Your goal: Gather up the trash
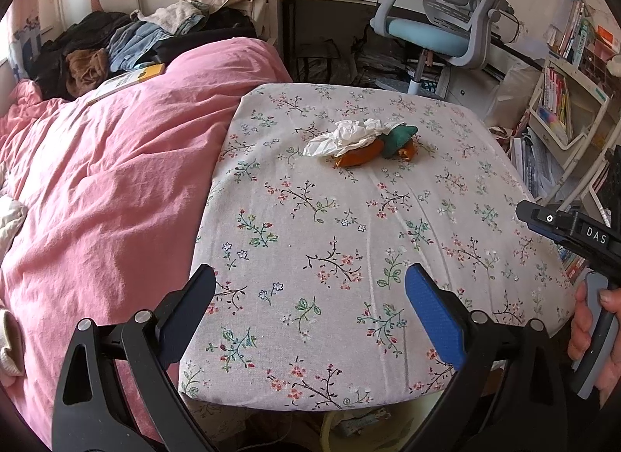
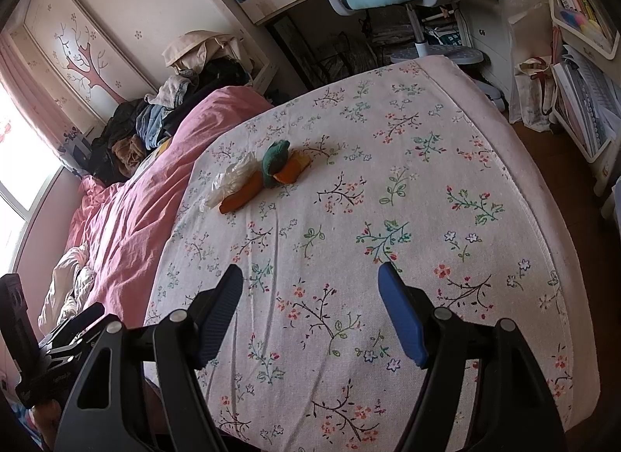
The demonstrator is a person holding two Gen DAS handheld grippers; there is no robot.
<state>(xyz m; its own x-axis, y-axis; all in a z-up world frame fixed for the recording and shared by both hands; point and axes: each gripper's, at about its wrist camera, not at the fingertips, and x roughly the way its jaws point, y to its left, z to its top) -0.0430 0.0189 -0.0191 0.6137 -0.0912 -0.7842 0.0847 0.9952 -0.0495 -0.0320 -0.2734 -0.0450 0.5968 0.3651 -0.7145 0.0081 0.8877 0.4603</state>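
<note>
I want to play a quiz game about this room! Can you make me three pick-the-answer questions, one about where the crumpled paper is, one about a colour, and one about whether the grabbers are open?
1. Where is the crumpled white tissue?
A. On the flowered cloth, touching the carrot toy
B. On the pink blanket
C. On the desk chair

2. What colour is the seat of the desk chair?
A. Red
B. Light blue
C. Yellow

3. How are the two grippers?
A. Both shut on the tissue
B. One open, one shut
C. Both open and holding nothing

Answers:
1 A: it lies against the carrot toy on the flowered cloth.
2 B: the cushion is light blue.
3 C: the left gripper and right gripper show wide gaps with only cloth between.
</note>
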